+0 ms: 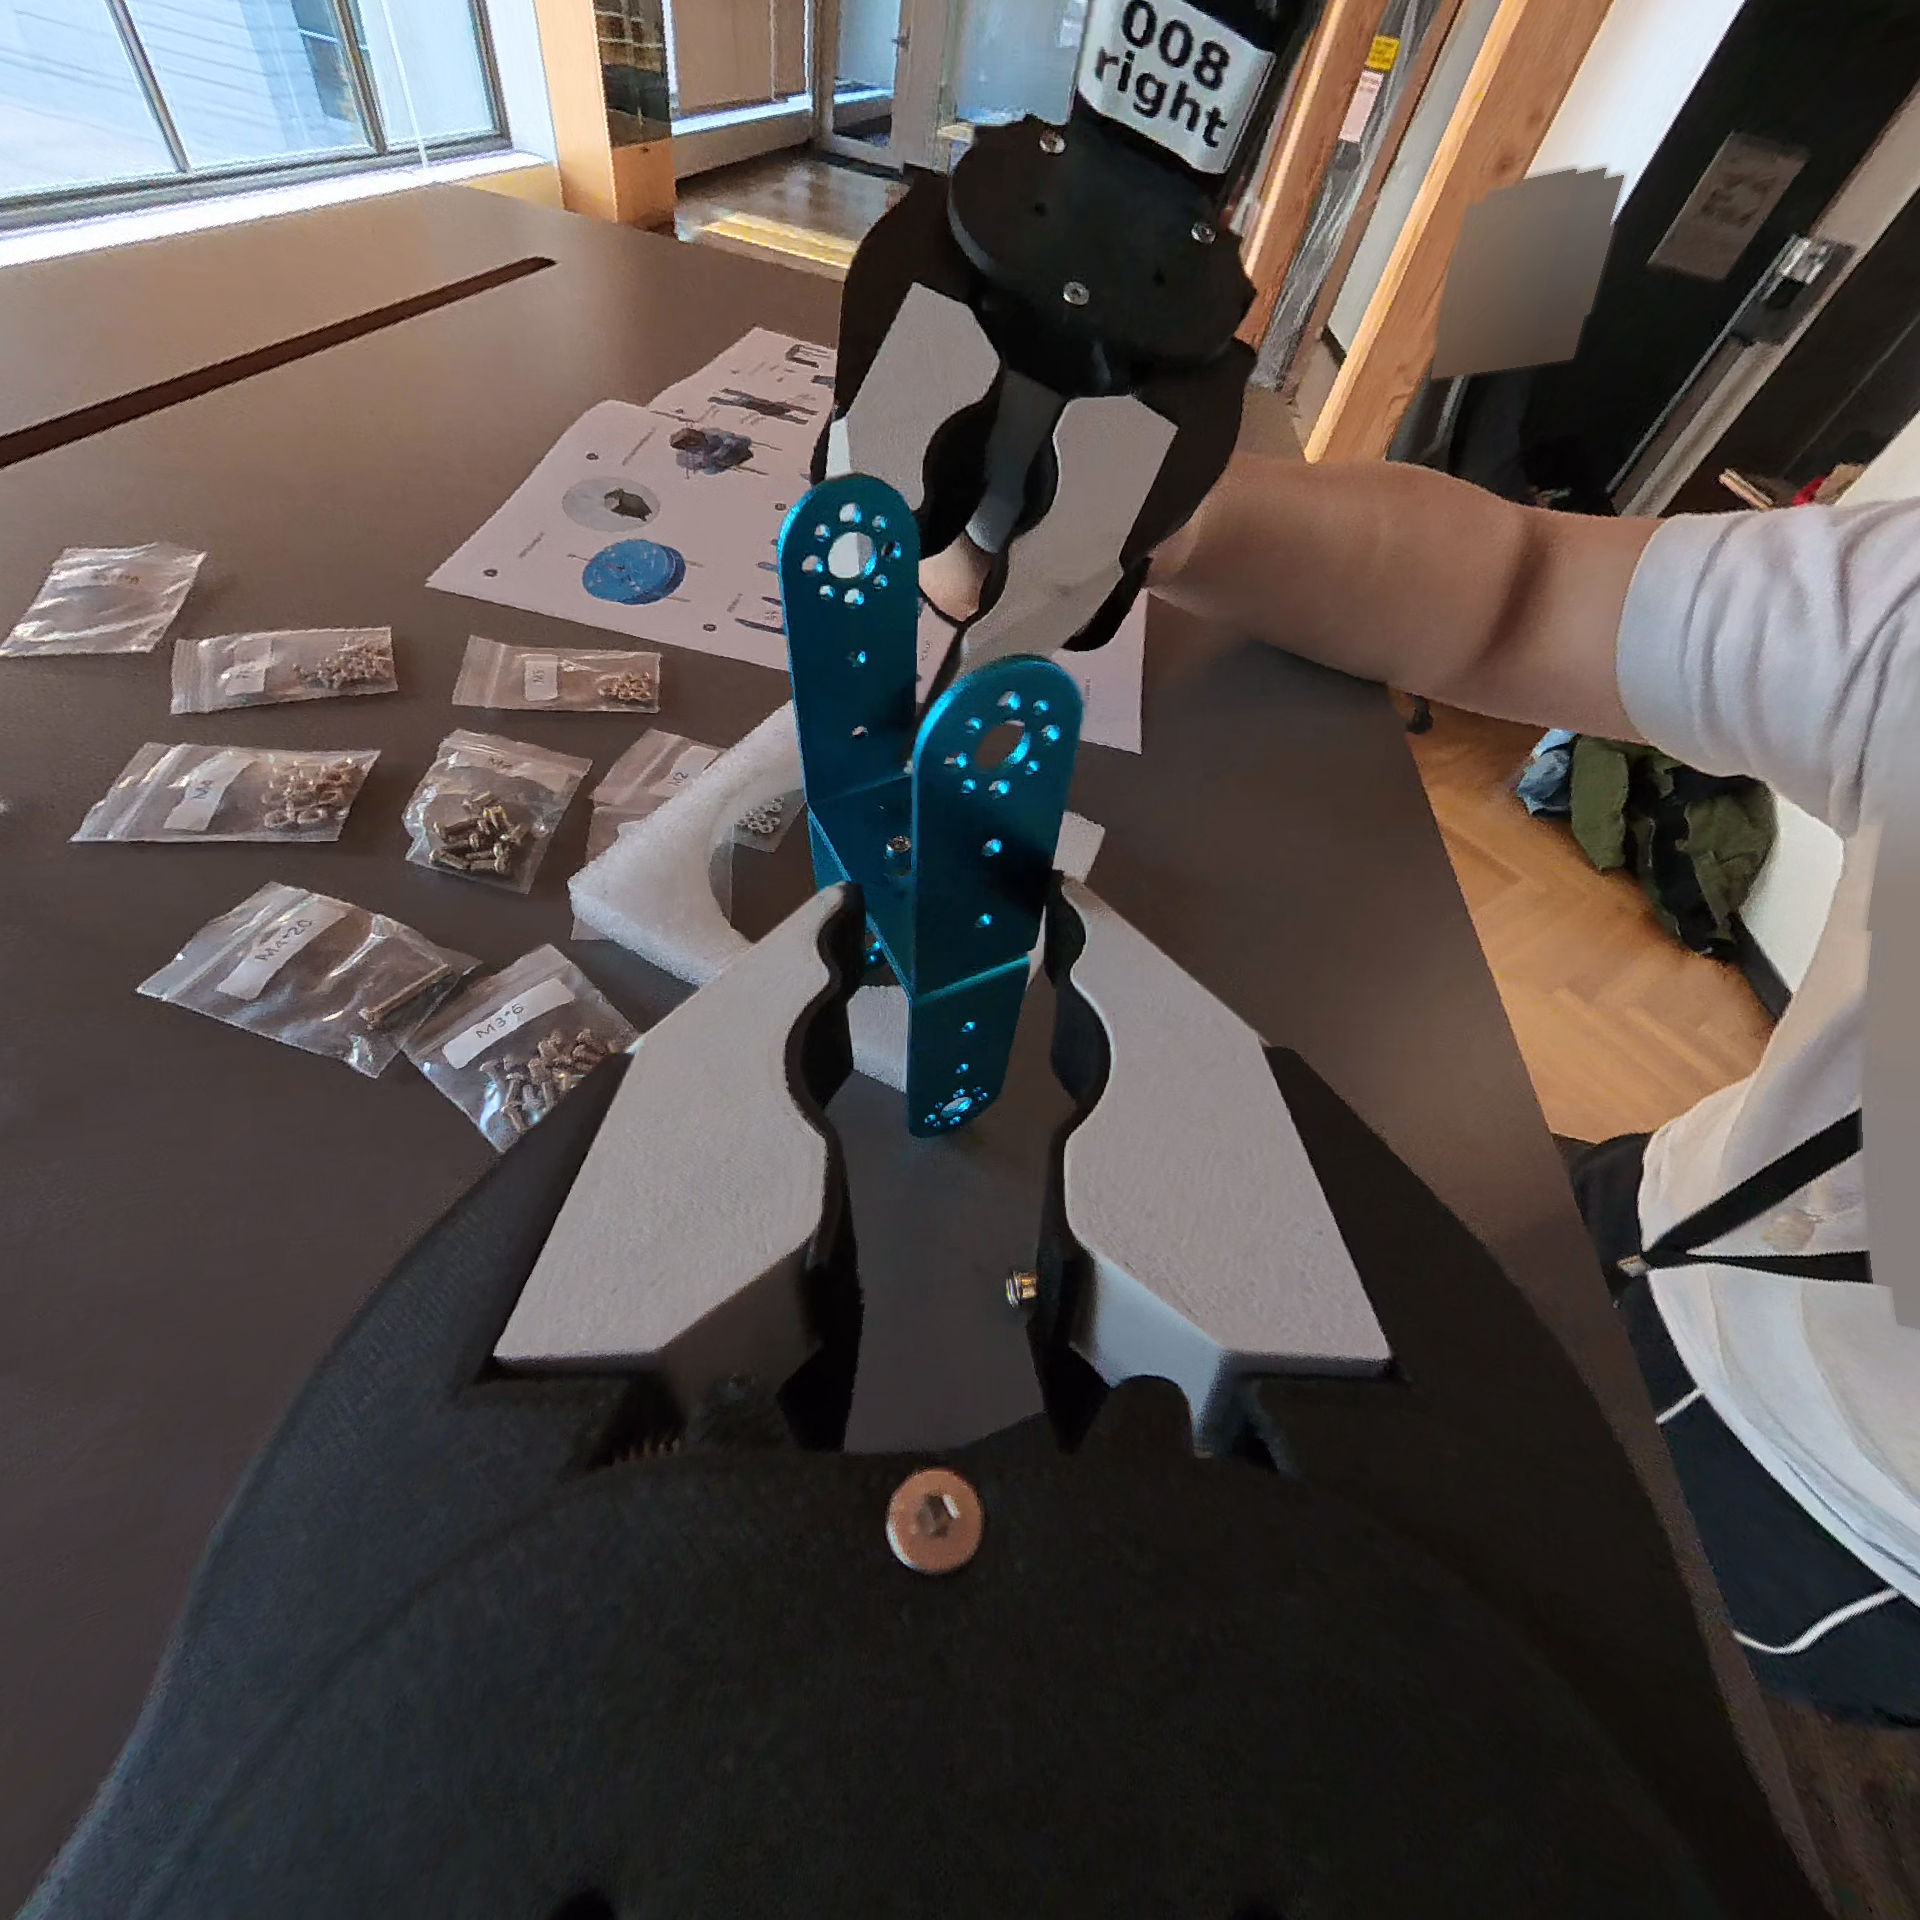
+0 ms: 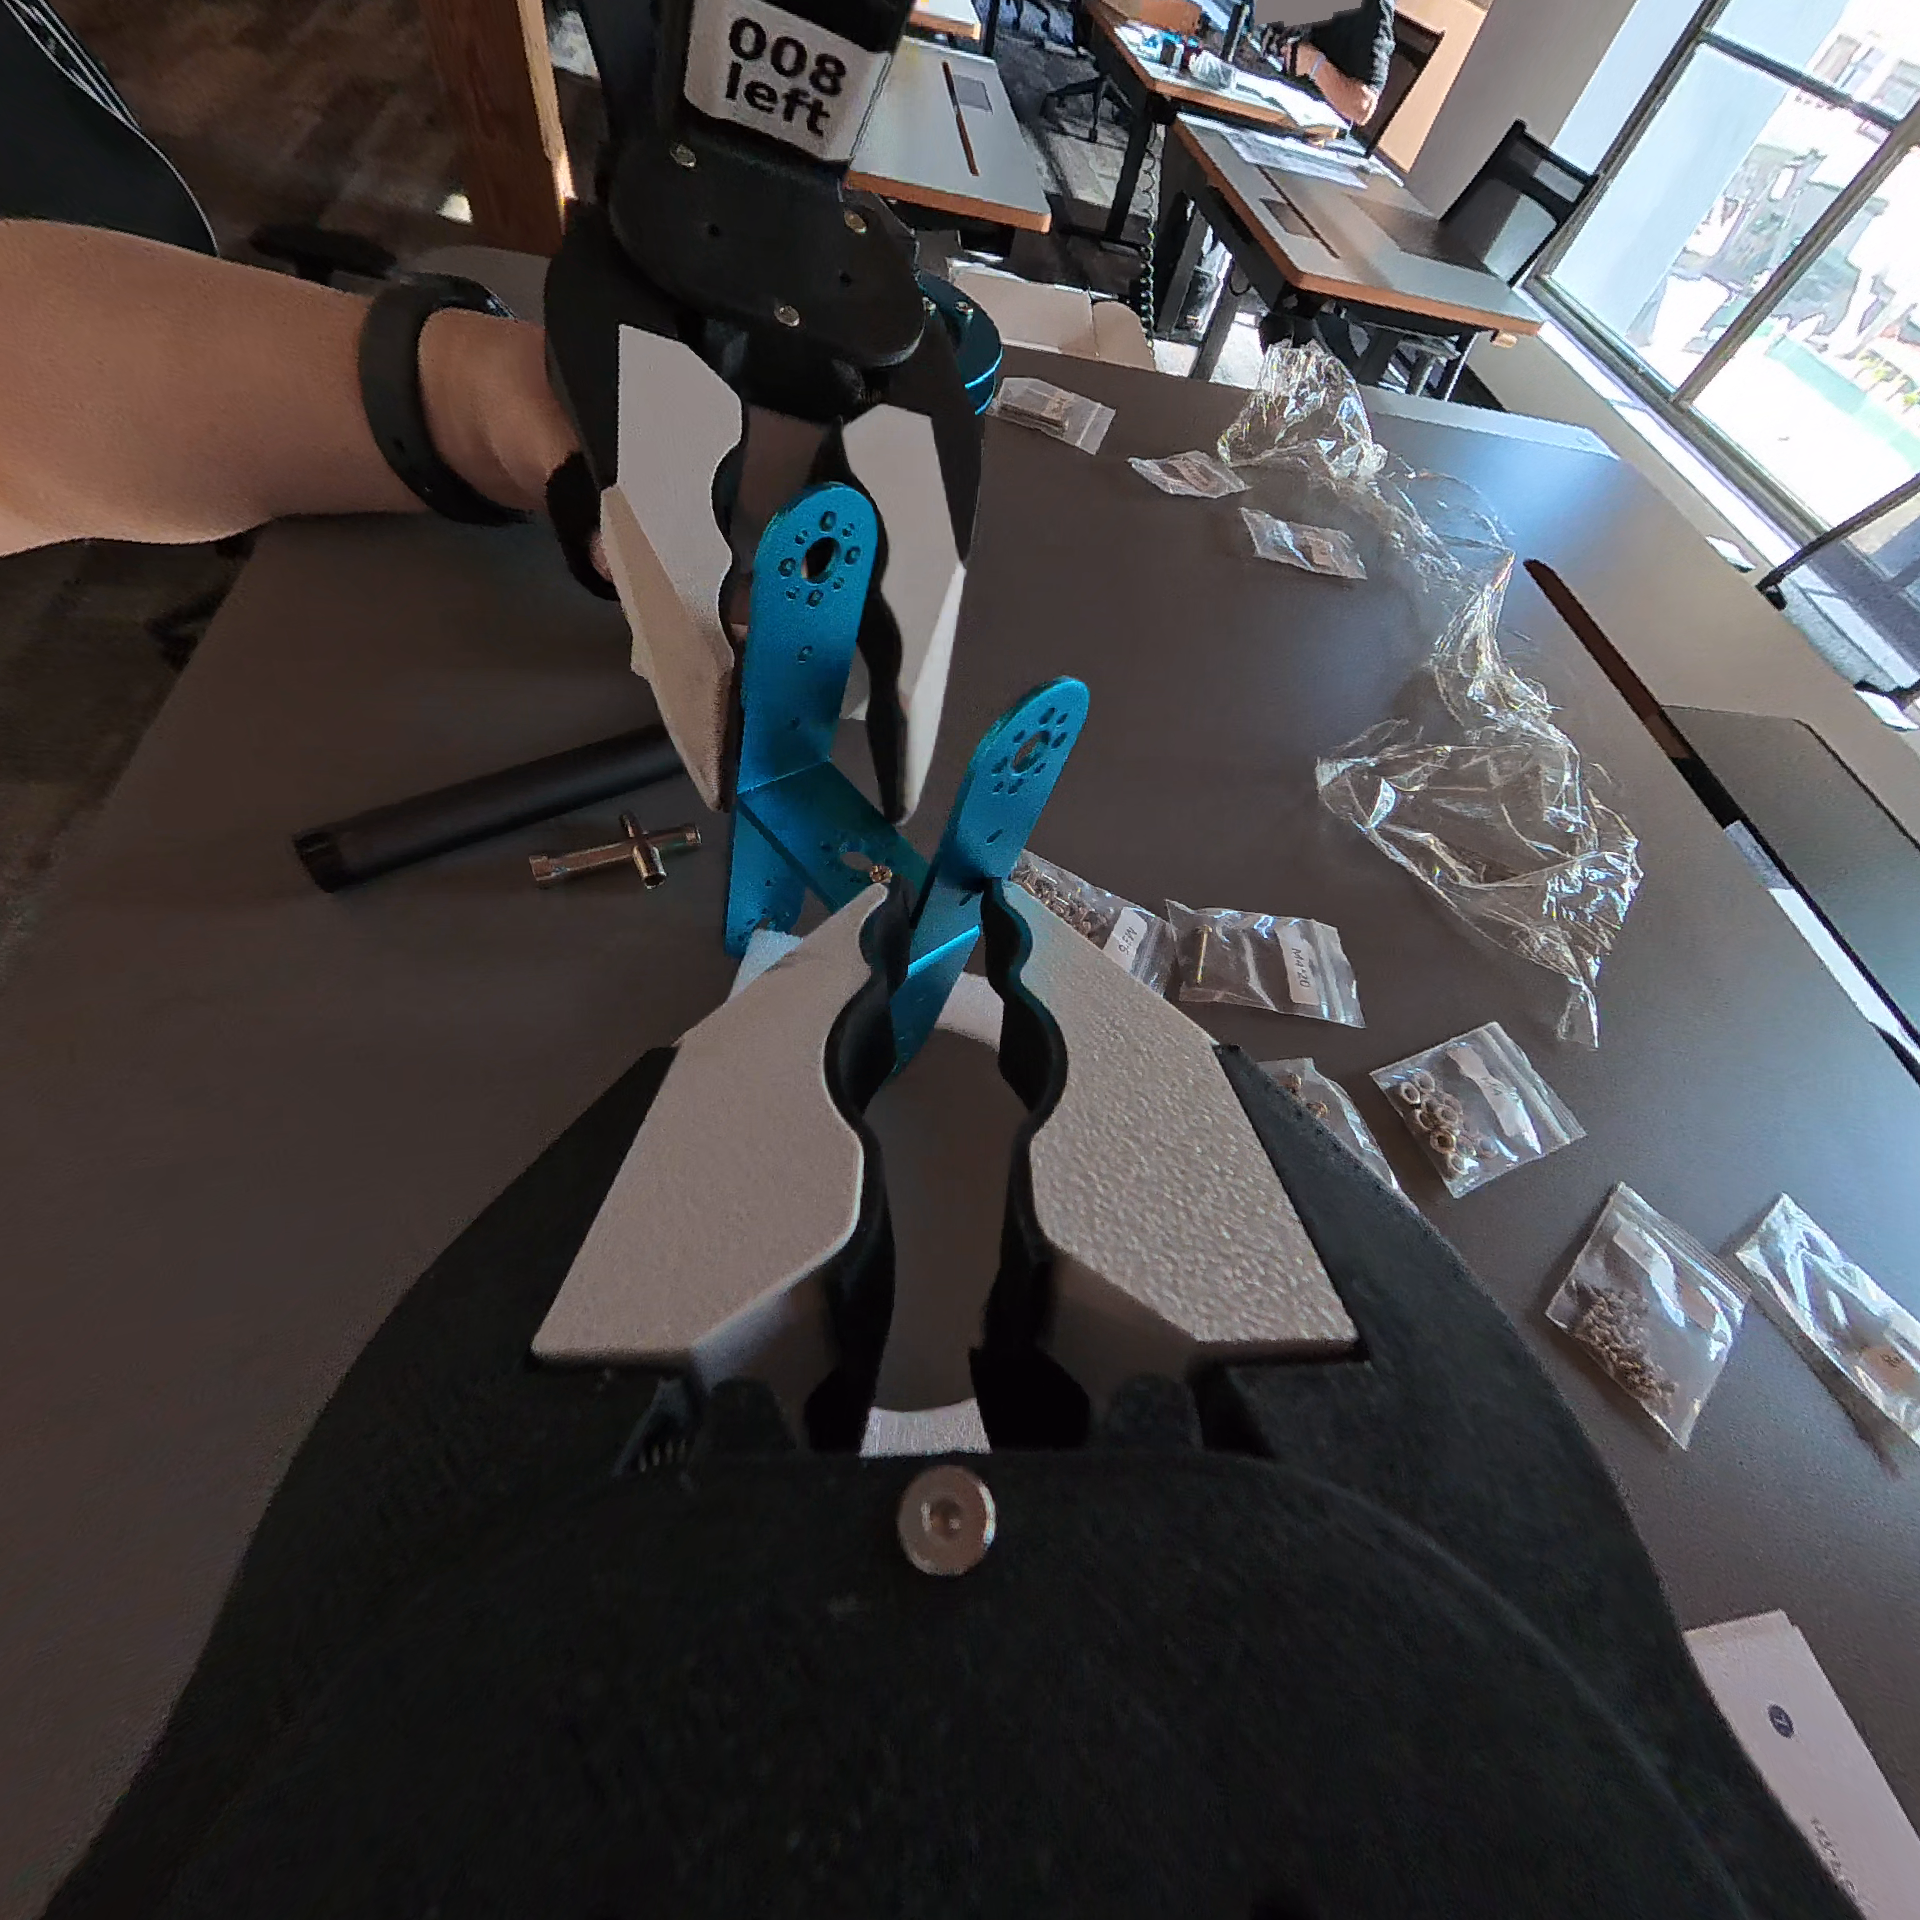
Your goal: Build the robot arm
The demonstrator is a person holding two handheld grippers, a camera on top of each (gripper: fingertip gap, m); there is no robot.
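A blue metal bracket assembly (image 1: pixel 987 831) with two upright perforated arms is held above the dark table between both grippers. My left gripper (image 1: pixel 951 899) is shut on its near arm and base. My right gripper (image 2: pixel 940 899) is shut on the lower part of the other arm of the bracket (image 2: pixel 1013 790). The right gripper also shows in the left wrist view (image 1: pixel 987 623), behind the far arm. The left gripper shows in the right wrist view (image 2: pixel 810 769), its fingers around the farther arm. A bare forearm shows behind each gripper.
Several small clear bags of screws (image 1: pixel 478 816) lie to the left, with instruction sheets (image 1: pixel 623 520) and white foam (image 1: pixel 665 883) under the bracket. A black tube (image 2: pixel 478 810), a cross wrench (image 2: pixel 623 857), crumpled clear plastic (image 2: pixel 1475 790) and more bags (image 2: pixel 1262 961) lie around. Only a small space, under 4 cm, lies between the two pairs of fingers.
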